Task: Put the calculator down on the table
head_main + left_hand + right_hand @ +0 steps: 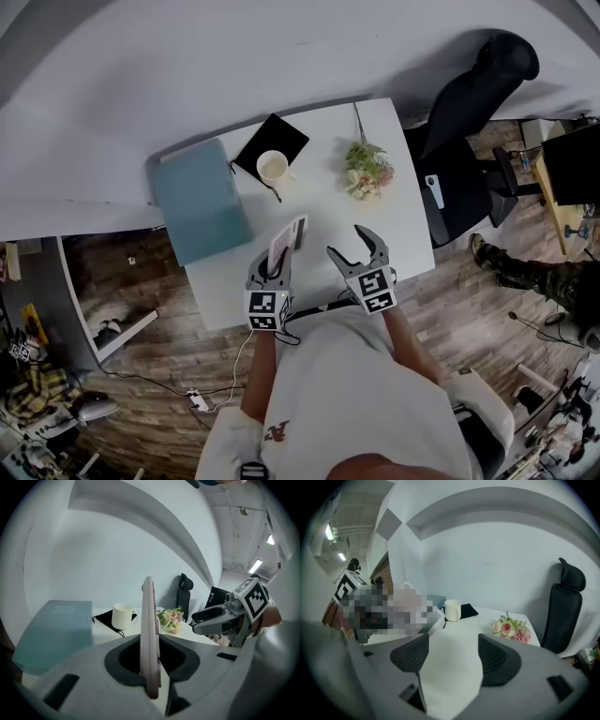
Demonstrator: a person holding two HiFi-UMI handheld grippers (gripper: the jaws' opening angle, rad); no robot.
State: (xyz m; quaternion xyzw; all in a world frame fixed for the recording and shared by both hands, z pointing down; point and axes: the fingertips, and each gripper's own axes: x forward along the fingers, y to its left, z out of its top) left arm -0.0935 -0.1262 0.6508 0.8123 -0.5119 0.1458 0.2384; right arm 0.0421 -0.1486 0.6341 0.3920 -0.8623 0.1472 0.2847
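My left gripper (274,265) is shut on a thin pinkish calculator (286,242), which stands on edge between the jaws above the white table (319,197). In the left gripper view the calculator (149,634) rises edge-on out of the jaws, with my left gripper (151,665) clamped on its lower part. My right gripper (358,247) hangs open just right of it over the table's near half, nothing between its fingers. The right gripper view shows my right gripper (452,656) with bare white tabletop (454,639) in the gap. A mosaic patch hides the left gripper in that view.
A teal box (199,199) lies at the table's left edge. Behind stand a white mug (273,167) on a black pouch (284,137) and a small flower bunch (367,169). A black office chair (469,122) stands at the right. A person's legs (534,272) show at far right.
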